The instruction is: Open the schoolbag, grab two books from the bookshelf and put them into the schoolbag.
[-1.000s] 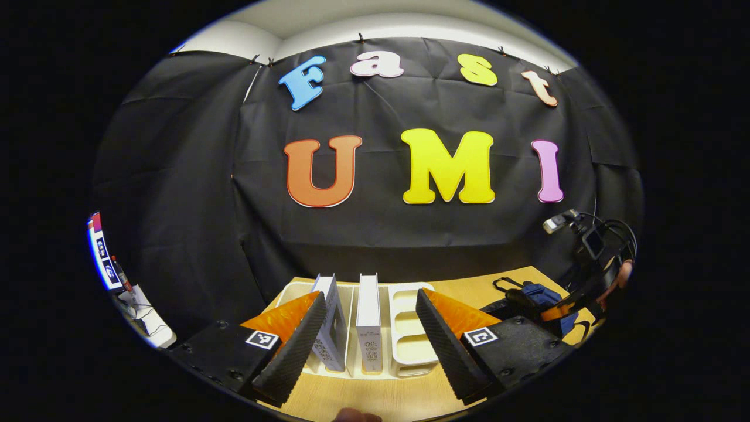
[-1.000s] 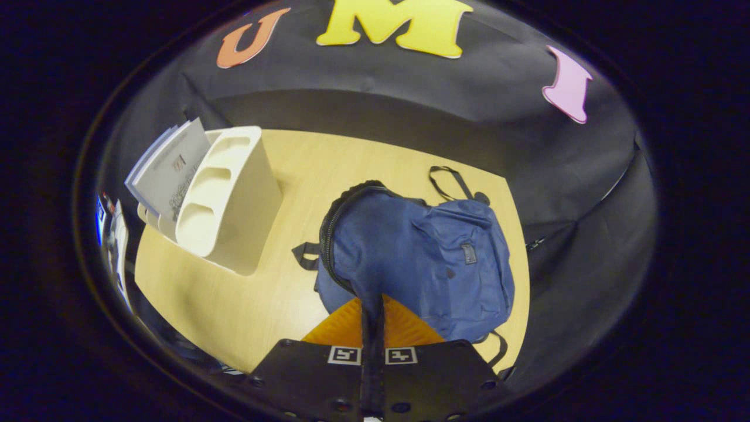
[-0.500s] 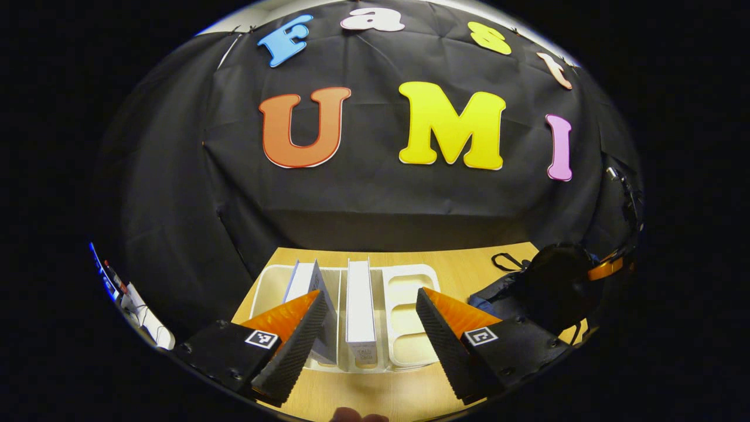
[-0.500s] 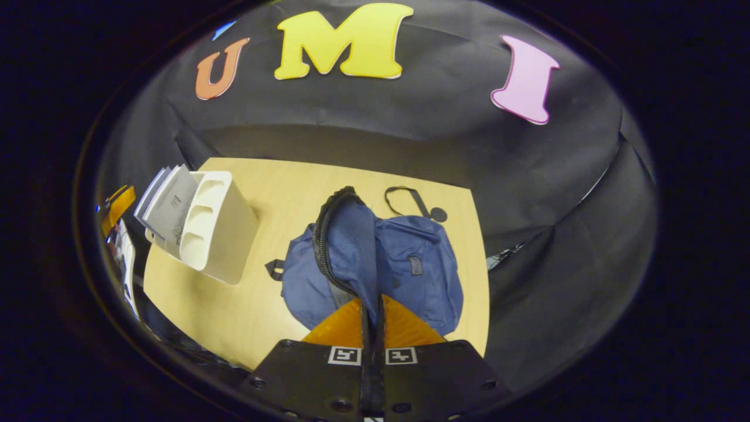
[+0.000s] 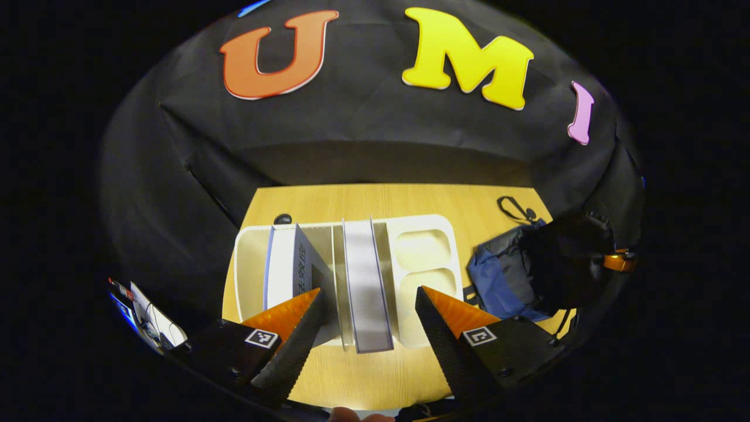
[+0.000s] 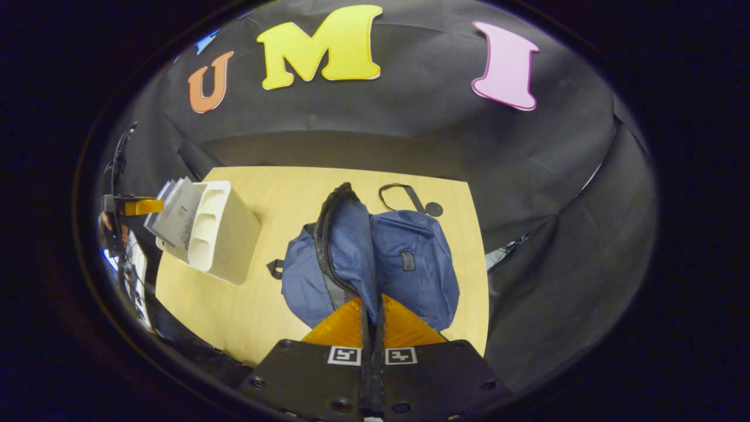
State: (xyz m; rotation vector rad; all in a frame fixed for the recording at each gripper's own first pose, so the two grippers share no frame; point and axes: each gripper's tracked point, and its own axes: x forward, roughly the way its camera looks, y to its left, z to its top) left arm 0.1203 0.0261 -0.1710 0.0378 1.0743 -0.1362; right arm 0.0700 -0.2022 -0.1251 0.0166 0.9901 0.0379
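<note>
Schoolbag (image 6: 410, 264), blue and one in number, is lying on the pale wooden worktop (image 6: 275, 193), its zippered flap being pulled upward by the right hand-held gripper (image 6: 371, 310), whose two fingers are pressing together on a fold of that blue fabric. This gripper is pointing down at the bag from above and from the near edge of the worktop. In the left gripper view the schoolbag (image 5: 498, 281) is sitting just to the right of the white bookshelf (image 5: 422, 234), with a dark bulk partly covering its right side.

Two books are standing in the bookshelf: a leaning book (image 5: 287, 269) in the left compartment and an upright book (image 5: 364, 275) in the middle compartment. The right compartment is holding none. The left hand-held gripper (image 5: 368, 316) is hovering above the near end of the bookshelf, angled down at it, its fingers spread wide apart on either side of the upright book and touching nothing that can be made out. In the right gripper view the bookshelf (image 6: 225, 234) is sitting well left of the bag.
</note>
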